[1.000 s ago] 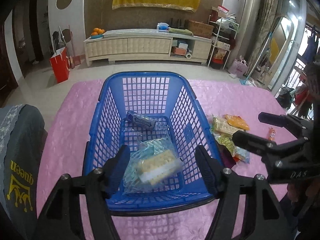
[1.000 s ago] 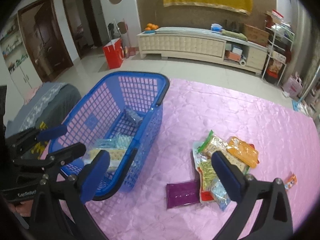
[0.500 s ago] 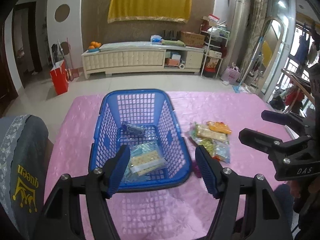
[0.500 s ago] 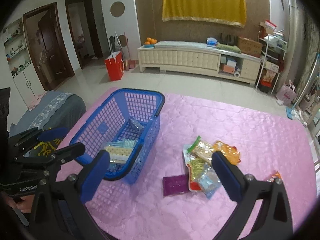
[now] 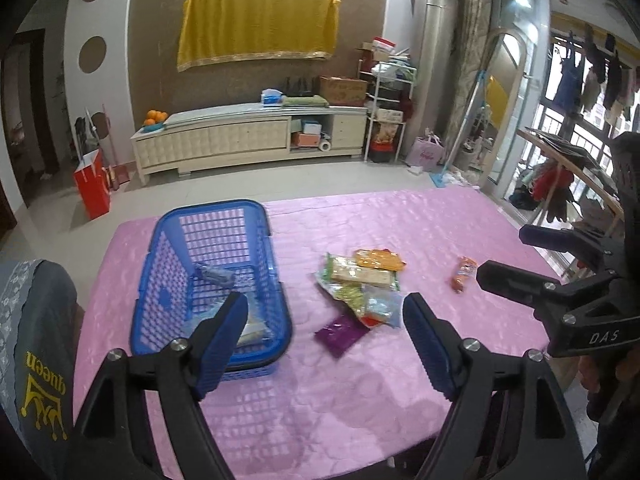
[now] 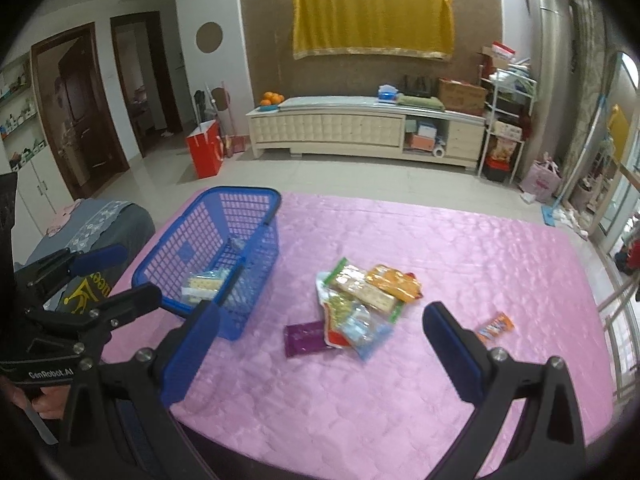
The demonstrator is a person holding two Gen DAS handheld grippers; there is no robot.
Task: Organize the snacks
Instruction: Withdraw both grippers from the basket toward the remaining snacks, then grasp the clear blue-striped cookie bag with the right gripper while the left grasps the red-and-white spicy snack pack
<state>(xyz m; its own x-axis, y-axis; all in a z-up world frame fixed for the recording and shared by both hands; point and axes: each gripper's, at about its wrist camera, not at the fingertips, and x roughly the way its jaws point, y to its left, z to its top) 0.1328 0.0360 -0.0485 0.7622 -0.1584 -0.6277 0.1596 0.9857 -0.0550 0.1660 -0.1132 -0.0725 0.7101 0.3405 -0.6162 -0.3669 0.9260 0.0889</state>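
Left to right across the pink tablecloth (image 6: 400, 380).

Sitting at far left, beside the table: grey chair cover (image 5: 36, 344) with yellow "queen" print.

Standing on the left part of the cloth: blue basket (image 5: 280, 312), upright, mesh walls. Lying inside: cracker packet (image 6: 204, 282) in clear wrap near the close end, small blue-grey packet (image 5: 214, 274) toward the far end. Nothing else made out in there.

Hovering above the near table edge: left gripper (image 5: 324, 338), jaws spread wide, gripping nothing; left finger overlapping the basket's near corner in its own view, contact not determinable.

Lying mid-table, just right of the basket but apart from it: purple packet (image 6: 306, 336), flat, touching the near edge of the snack pile (image 6: 360, 300). Overlapping in the pile: green-edged cracker pack (image 6: 366, 290), orange bag (image 6: 394, 280) at the far right, clear bluish pack (image 6: 362, 330) nearest.

Lying alone further right, well apart from the pile: small orange-red stick snack (image 6: 496, 326).

Hanging over the near edge on the right: right gripper (image 6: 320, 356), jaws also wide apart and empty, framing the purple packet and pile between its fingers in its own view.

Showing behind, across the floor: long cream cabinet (image 6: 360, 130), red bag (image 6: 204, 148), yellow cloth (image 6: 372, 20) on the wall.
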